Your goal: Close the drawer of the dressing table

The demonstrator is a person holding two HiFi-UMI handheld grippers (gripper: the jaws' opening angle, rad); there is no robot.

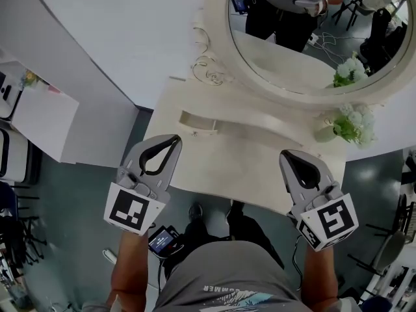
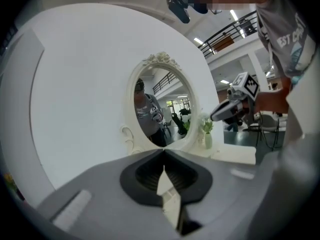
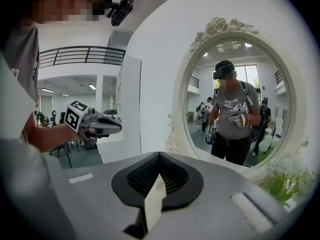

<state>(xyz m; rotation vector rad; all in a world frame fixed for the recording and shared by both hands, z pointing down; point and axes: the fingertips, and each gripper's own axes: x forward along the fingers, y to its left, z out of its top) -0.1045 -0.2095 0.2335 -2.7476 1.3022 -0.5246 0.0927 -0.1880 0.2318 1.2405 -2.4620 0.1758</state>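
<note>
Hazard: my left tool and right tool are pressed together, empty; a hard shove could topple the vase at 2 o'clock.

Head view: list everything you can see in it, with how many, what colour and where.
dressing table: one, cream, centre, in front of the person
mirror: one, oval, ornate cream frame, at the table's back, upper right
ledge or drawer: one, cream, on the table top left of centre; cannot tell which it is
vase of flowers: one, white blooms and green leaves, on the table's right end
cabinet: one, white, left of the table
screen device: one, black, by the person's waist
left gripper: one, grey and black, fingers shut, empty, over the table's left front
right gripper: one, grey and black, fingers shut, empty, over the table's right front
</note>
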